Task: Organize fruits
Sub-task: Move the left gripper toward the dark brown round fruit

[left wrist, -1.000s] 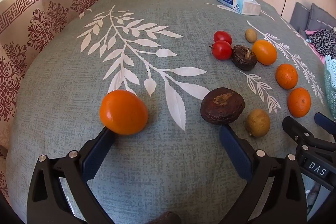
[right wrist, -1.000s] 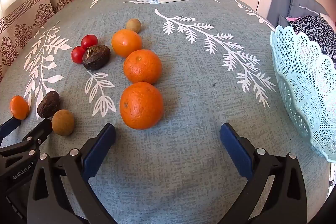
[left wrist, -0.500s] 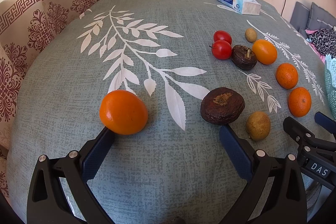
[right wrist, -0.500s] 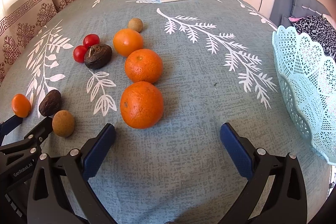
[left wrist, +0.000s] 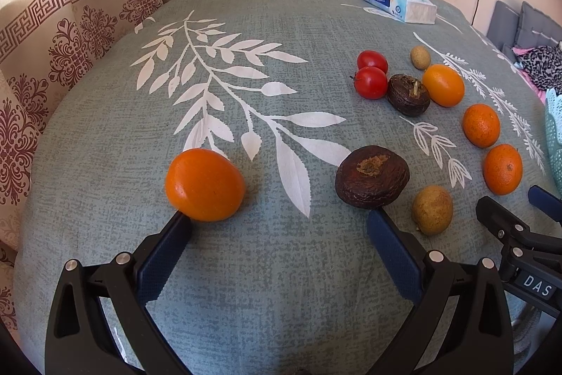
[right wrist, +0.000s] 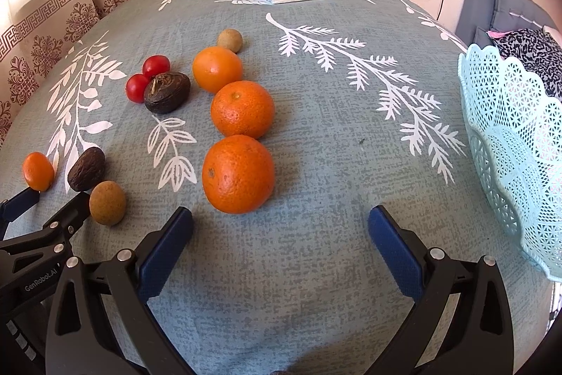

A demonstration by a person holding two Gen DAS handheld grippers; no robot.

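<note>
While loose, glossy orange fruits [right wrist: 238,174]

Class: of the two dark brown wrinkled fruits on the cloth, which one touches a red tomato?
The farther dark fruit, with the stalk; it touches a tomato. The nearer one doesn't.

The left gripper [left wrist: 279,222] is held low and level, its blue-padded fingers [left wrist: 165,254] spread wide with nothing between them. The right gripper [right wrist: 280,220] is held alongside it in the same pose, fingers [right wrist: 395,250] equally wide apart and empty. Each gripper is seen at the edge of the other's view.
</note>
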